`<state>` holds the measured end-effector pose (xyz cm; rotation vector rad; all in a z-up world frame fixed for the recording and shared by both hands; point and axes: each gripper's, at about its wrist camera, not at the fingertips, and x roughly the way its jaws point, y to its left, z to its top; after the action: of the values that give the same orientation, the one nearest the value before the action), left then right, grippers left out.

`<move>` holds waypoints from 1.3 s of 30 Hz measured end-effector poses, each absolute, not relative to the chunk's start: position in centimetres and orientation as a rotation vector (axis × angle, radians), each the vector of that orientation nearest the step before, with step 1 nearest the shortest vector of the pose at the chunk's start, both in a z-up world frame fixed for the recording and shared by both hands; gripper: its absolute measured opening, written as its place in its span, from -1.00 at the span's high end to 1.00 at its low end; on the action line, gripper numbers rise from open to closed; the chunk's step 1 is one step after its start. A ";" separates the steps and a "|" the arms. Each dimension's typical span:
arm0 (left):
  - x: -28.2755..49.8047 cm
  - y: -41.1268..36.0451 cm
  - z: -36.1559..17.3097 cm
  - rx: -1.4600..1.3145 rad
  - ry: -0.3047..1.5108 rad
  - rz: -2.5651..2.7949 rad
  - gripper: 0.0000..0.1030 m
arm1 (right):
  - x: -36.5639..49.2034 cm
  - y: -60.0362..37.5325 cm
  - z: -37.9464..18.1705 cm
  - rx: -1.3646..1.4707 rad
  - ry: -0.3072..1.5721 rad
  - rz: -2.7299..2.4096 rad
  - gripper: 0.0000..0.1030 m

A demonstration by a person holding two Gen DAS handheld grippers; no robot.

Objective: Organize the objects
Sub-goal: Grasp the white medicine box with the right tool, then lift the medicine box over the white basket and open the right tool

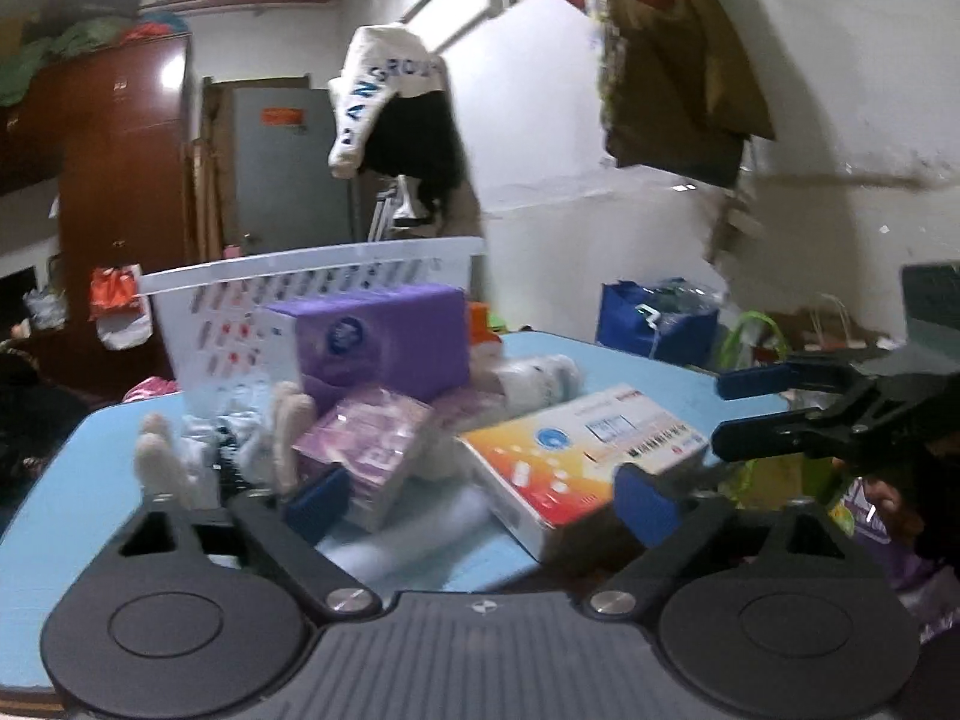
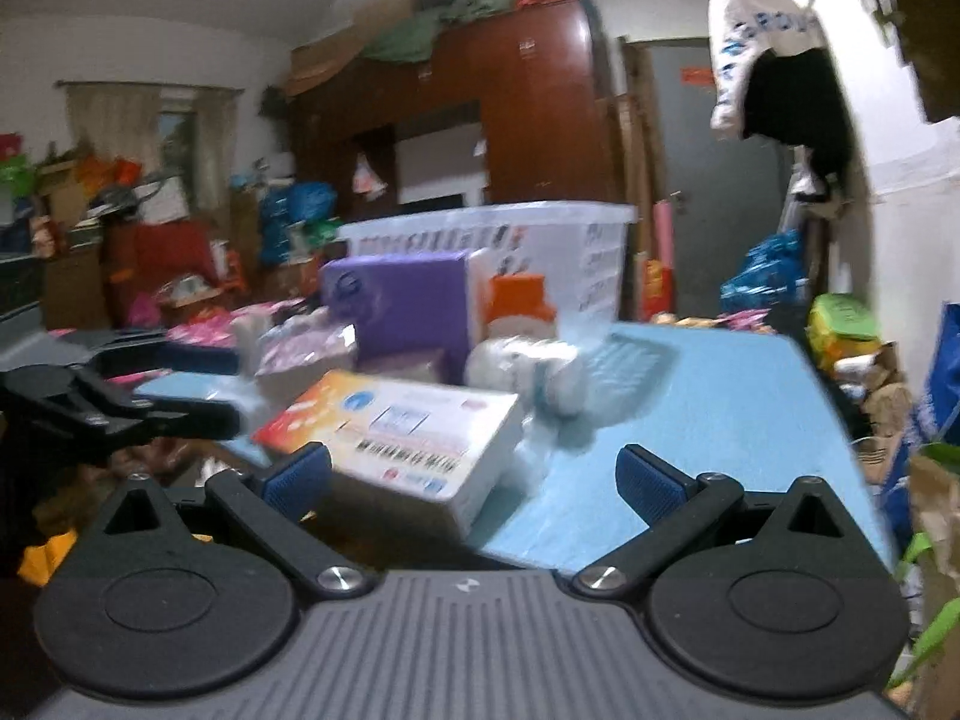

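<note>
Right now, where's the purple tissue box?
The purple tissue box sits toward the far side of the blue table, just in front of the white basket, behind the orange and white box.

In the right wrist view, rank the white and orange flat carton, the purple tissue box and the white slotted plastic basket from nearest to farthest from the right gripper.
1. White and orange flat carton: just ahead of the right gripper, toward its left finger.
2. Purple tissue box: behind the carton, mid-table.
3. White slotted plastic basket: at the table's far end.
</note>
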<state>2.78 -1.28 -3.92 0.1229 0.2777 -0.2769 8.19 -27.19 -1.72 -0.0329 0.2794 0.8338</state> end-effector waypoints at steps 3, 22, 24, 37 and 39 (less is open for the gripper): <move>2.7 -1.5 -4.5 0.120 0.283 -0.319 -0.50 | 7.7 -26.8 -1.8 -0.063 0.273 0.855 -0.81; 3.4 -2.7 -6.6 0.215 0.296 -0.402 0.23 | 8.0 -26.4 -2.7 -0.129 0.279 0.870 0.06; 3.1 -2.6 -6.6 0.221 0.287 -0.398 0.25 | 8.1 -26.4 -2.7 -0.131 0.276 0.872 0.07; 1.9 -2.2 -5.4 0.223 0.211 -0.395 0.27 | 7.4 -26.0 -0.8 -0.139 0.192 0.860 0.10; 1.9 -2.2 -4.6 0.227 0.197 -0.391 0.27 | 7.5 -25.6 0.2 -0.149 0.175 0.856 0.10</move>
<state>1.92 -2.20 -4.61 0.2271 0.1968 -0.3905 7.48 -25.61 0.16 -0.1493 0.1748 0.8555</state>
